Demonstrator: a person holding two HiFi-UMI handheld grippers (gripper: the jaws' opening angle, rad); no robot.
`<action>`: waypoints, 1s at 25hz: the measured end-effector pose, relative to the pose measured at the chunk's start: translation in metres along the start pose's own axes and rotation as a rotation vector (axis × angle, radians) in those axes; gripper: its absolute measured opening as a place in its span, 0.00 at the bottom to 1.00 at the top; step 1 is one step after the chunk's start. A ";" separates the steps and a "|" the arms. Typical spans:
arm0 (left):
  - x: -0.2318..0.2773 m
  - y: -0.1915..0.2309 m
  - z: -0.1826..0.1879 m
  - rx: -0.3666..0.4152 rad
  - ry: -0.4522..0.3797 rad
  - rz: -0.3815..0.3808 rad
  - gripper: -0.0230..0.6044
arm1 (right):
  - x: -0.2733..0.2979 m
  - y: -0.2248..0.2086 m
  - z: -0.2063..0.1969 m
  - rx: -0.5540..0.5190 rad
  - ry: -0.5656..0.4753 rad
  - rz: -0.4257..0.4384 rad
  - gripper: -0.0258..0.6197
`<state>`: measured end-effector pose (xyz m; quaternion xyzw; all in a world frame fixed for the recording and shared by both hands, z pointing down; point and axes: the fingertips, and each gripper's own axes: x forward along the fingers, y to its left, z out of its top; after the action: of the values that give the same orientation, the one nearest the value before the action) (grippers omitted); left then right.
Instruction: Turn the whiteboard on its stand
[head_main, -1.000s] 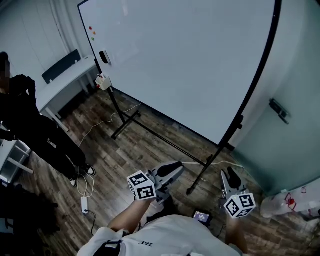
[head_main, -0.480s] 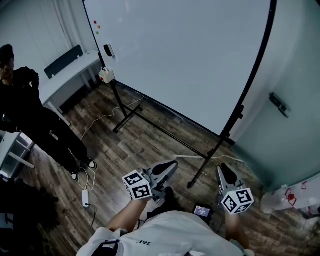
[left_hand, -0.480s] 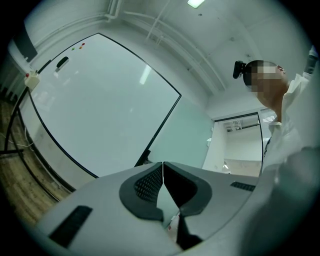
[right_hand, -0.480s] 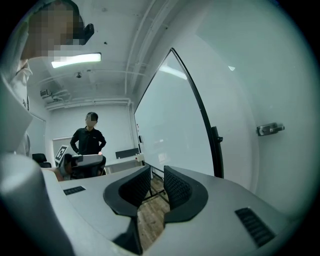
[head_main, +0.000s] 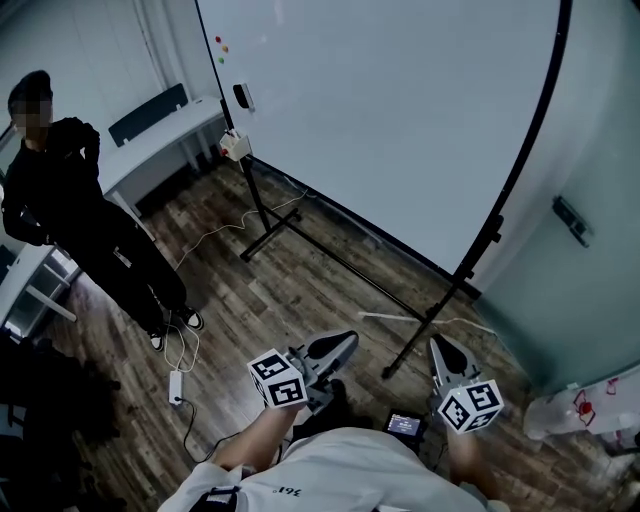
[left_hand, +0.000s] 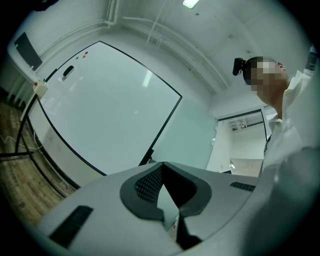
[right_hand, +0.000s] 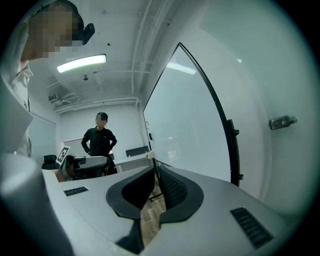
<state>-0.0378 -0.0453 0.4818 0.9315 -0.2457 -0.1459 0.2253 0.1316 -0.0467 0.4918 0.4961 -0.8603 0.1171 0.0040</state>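
Note:
The large whiteboard (head_main: 400, 120) stands on a black wheeled stand (head_main: 330, 262) ahead of me, also in the left gripper view (left_hand: 105, 100) and edge-on in the right gripper view (right_hand: 185, 115). Both grippers hang low near my body, well short of the board. My left gripper (head_main: 350, 340) points toward the stand's foot, its tips (left_hand: 162, 164) together with nothing in them. My right gripper (head_main: 435, 345) is closing. Only a thin slit shows between its jaws (right_hand: 154, 167), and nothing is in it.
A person in black (head_main: 90, 230) stands at the left beside a white desk (head_main: 150, 140). A power strip and cable (head_main: 175, 385) lie on the wood floor. A glass wall with a handle (head_main: 575, 220) is at the right. A small box (head_main: 235, 143) hangs at the board's left corner.
The right gripper's two fingers, apart a second ago, have come nearly together. The head view has swung left, so the board and the person sit further right in the frame.

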 end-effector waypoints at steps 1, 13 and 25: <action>-0.003 0.001 0.001 0.003 0.002 0.004 0.05 | 0.004 0.004 0.000 0.001 0.000 0.009 0.12; -0.043 0.034 0.026 0.042 0.046 0.009 0.05 | 0.054 0.061 0.002 0.002 0.005 0.030 0.12; -0.067 0.054 0.041 0.049 0.110 -0.051 0.05 | 0.086 0.100 -0.005 0.014 0.004 -0.017 0.12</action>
<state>-0.1307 -0.0667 0.4844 0.9493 -0.2123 -0.0940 0.2119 0.0020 -0.0711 0.4875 0.5032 -0.8552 0.1241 0.0033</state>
